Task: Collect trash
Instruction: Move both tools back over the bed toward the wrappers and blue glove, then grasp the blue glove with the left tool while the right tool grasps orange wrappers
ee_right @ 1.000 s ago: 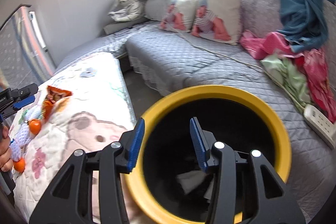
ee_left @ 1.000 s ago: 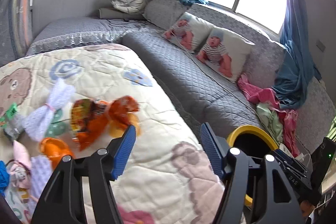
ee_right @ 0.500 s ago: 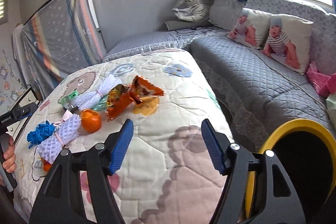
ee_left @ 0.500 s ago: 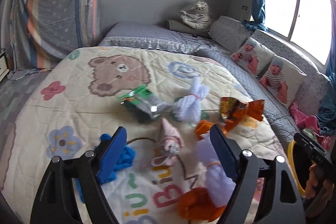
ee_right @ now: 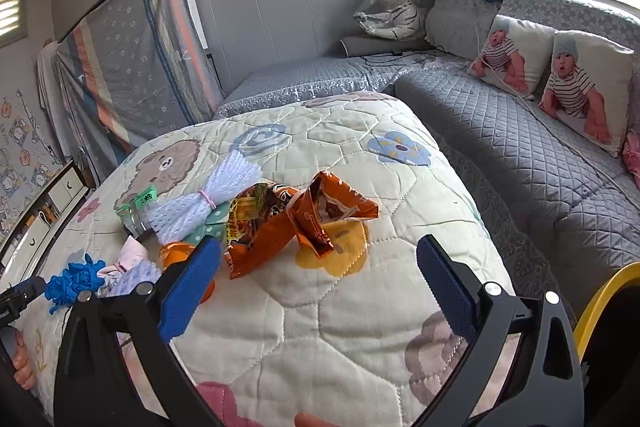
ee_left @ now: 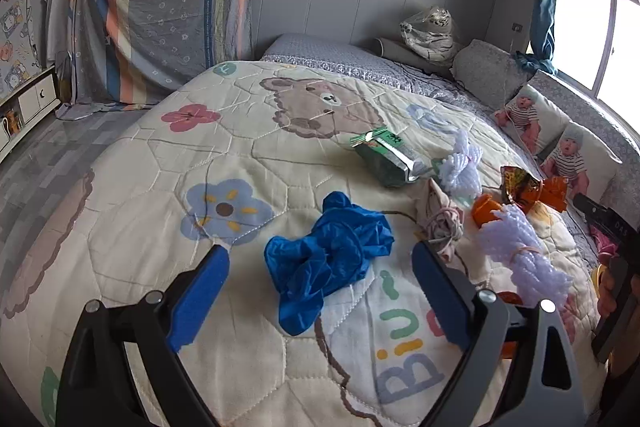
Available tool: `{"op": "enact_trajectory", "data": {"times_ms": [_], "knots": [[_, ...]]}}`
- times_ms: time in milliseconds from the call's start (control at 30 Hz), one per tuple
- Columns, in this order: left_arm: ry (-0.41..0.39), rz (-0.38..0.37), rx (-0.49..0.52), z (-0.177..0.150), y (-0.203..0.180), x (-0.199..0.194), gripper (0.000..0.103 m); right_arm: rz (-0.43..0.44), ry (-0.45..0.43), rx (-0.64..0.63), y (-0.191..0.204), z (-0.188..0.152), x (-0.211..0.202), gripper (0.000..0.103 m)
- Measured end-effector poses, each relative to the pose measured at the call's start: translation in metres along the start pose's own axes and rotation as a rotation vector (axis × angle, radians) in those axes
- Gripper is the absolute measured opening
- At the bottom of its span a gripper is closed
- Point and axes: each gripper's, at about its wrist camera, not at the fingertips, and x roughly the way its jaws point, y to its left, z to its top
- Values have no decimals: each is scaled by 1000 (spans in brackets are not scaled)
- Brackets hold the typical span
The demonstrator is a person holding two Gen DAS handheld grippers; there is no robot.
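A crumpled blue glove (ee_left: 328, 259) lies on the cartoon quilt (ee_left: 160, 187), just ahead of and between the jaws of my left gripper (ee_left: 320, 263). Those jaws are opening and their pads do not touch it. An orange snack wrapper (ee_right: 296, 223) lies just beyond the tips of my right gripper (ee_right: 320, 251), whose jaws are also opening with nothing held. A green foil packet (ee_left: 384, 159), two white net bundles (ee_left: 464, 163) (ee_left: 516, 251), a pink scrap (ee_left: 440, 219) and an orange piece (ee_left: 484, 209) lie close together. The yellow bin's rim (ee_right: 600, 291) shows at the right wrist view's right edge.
A grey quilted sofa (ee_right: 520, 155) with two baby-print pillows (ee_right: 580, 83) runs along the quilt's right side, with a narrow gap between them. A bagged toy tiger (ee_right: 392, 11) sits in the far corner. A striped sheet (ee_left: 160, 7) hangs at the back left.
Both grippers swung left from the yellow bin to the quilt while their jaws widened. The left now frames the blue glove and the right faces the orange wrapper.
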Motion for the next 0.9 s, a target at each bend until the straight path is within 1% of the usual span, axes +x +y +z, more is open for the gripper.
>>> {"op": "enact_trajectory", "data": {"times_ms": [133, 267, 400, 500, 567, 633, 700, 733, 767, 800, 867, 900], "knots": [[35, -17, -27, -2, 6, 13, 89, 3, 30, 0, 2, 8, 19, 94], [57, -25, -41, 3, 7, 23, 89, -5, 41, 0, 6, 14, 33, 94], [75, -28, -33, 7, 2, 35, 89, -23, 48, -17, 11, 19, 48, 94], [86, -38, -46, 8, 1, 44, 89, -20, 67, 6, 12, 23, 62, 94], [89, -50, -56, 9, 0, 49, 89, -42, 65, 12, 11, 24, 69, 94], [96, -56, -60, 9, -2, 54, 89, -42, 76, 30, 8, 25, 76, 94], [102, -64, -61, 9, -3, 60, 83, -36, 93, 41, 7, 25, 83, 94], [109, -67, -57, 9, -4, 63, 78, -33, 98, 44, 6, 24, 85, 94], [113, -68, -56, 9, -5, 65, 73, -28, 105, 52, 5, 24, 88, 91], [112, -69, -55, 9, -6, 67, 70, -27, 109, 58, 4, 23, 89, 81], [117, -82, -57, 8, -6, 70, 58, -29, 125, 64, 3, 22, 94, 75], [119, -89, -58, 8, -6, 72, 53, -23, 130, 68, 2, 21, 95, 73]]}}
